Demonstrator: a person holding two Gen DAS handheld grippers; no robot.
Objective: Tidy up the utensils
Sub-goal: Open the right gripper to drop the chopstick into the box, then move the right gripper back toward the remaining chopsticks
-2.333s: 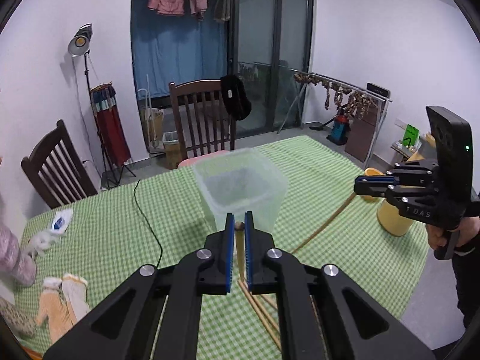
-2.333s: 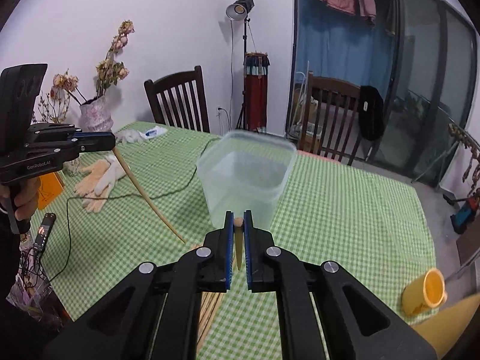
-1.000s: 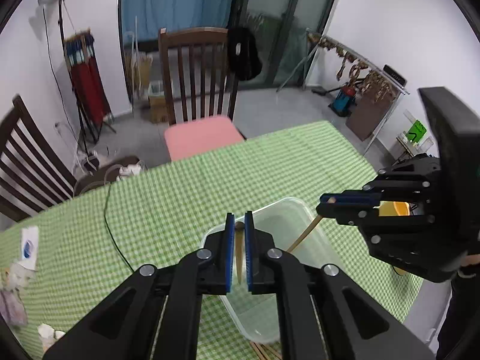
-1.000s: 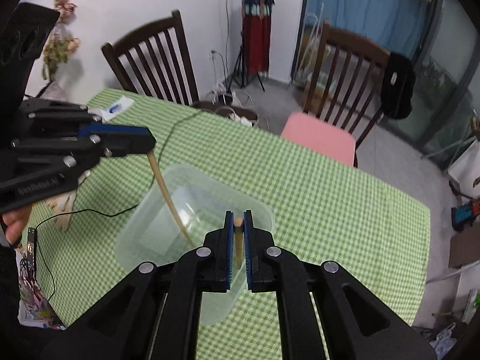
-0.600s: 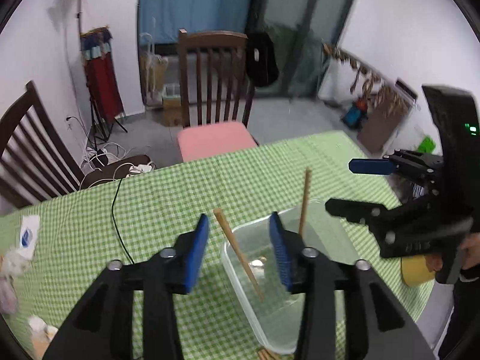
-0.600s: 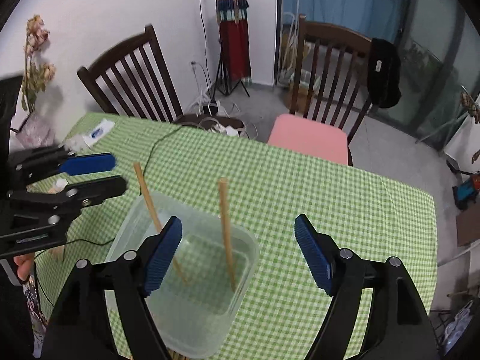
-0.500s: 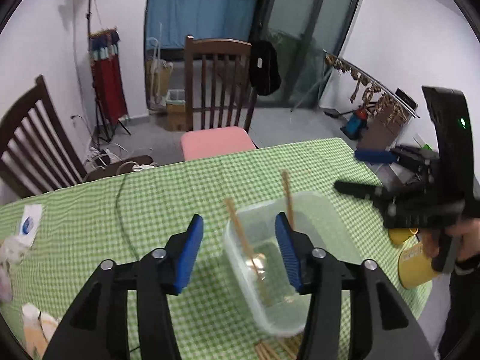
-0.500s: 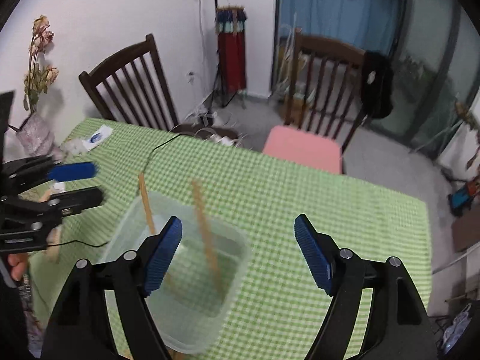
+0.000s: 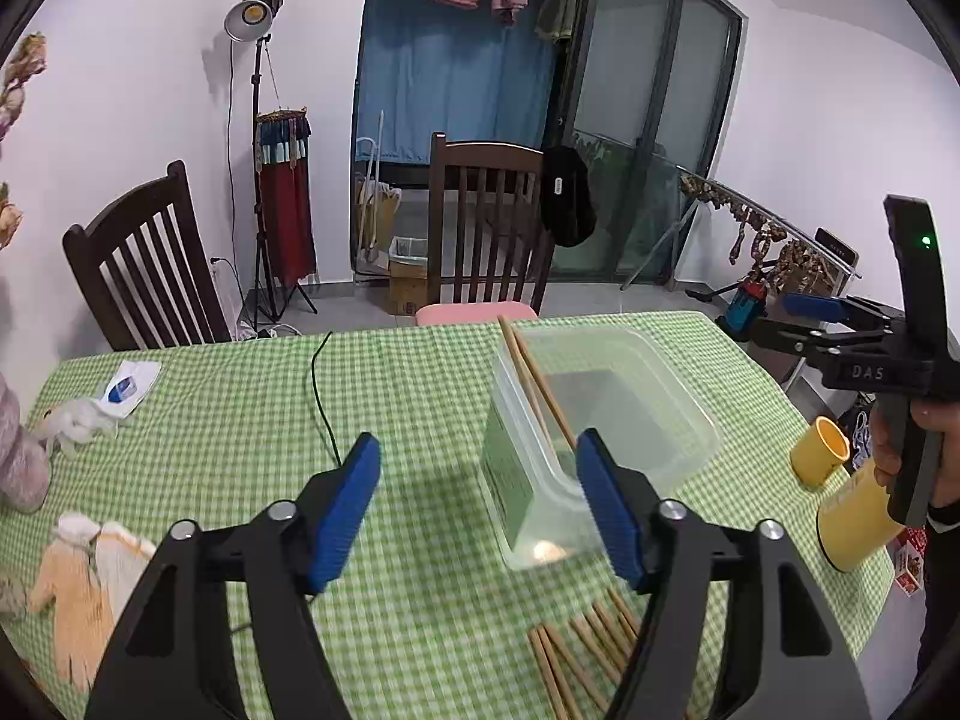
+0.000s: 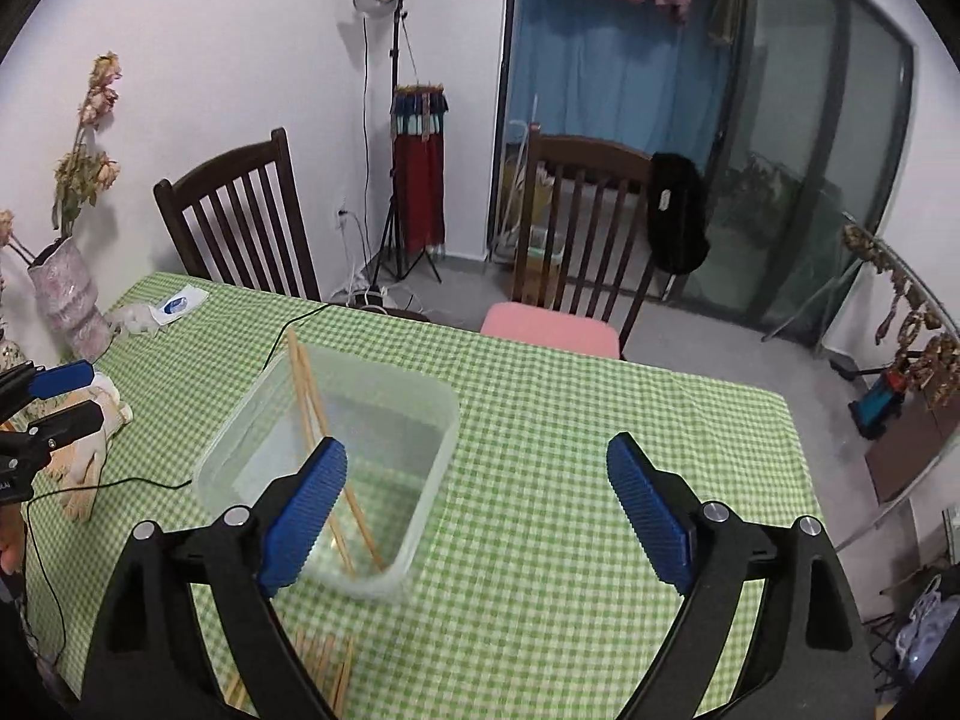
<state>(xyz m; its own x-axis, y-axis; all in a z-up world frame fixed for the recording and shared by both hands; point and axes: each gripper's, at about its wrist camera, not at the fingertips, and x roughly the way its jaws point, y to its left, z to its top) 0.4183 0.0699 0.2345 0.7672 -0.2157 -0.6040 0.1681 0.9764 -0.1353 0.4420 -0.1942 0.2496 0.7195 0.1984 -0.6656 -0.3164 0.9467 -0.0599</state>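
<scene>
Two wooden chopsticks [image 9: 536,383] [image 10: 309,402] lean inside a clear plastic container [image 9: 507,471] [image 10: 449,420] on the green checked tablecloth, their tops poking above its rim. My left gripper [image 9: 477,504] [image 10: 69,401] hangs back from the container's left side; its jaws are opening, with nothing between them. My right gripper [image 10: 477,510] [image 9: 789,324] hovers on the container's right side, jaws also opening wide and empty. Several loose chopsticks [image 9: 579,657] [image 10: 324,669] lie on the cloth in front of the container.
Two yellow cups [image 9: 819,450] stand near the table's right edge by the person's hand. Orange gloves [image 9: 78,576], a black cable [image 9: 324,396], a white packet [image 9: 129,387] and a flower vase [image 10: 66,300] occupy the left side. Wooden chairs [image 9: 486,228] stand behind the table.
Both grippers went from shut on a chopstick each to open. The two chopsticks dropped into the container and now lean on its wall. Both grippers drew back from the container.
</scene>
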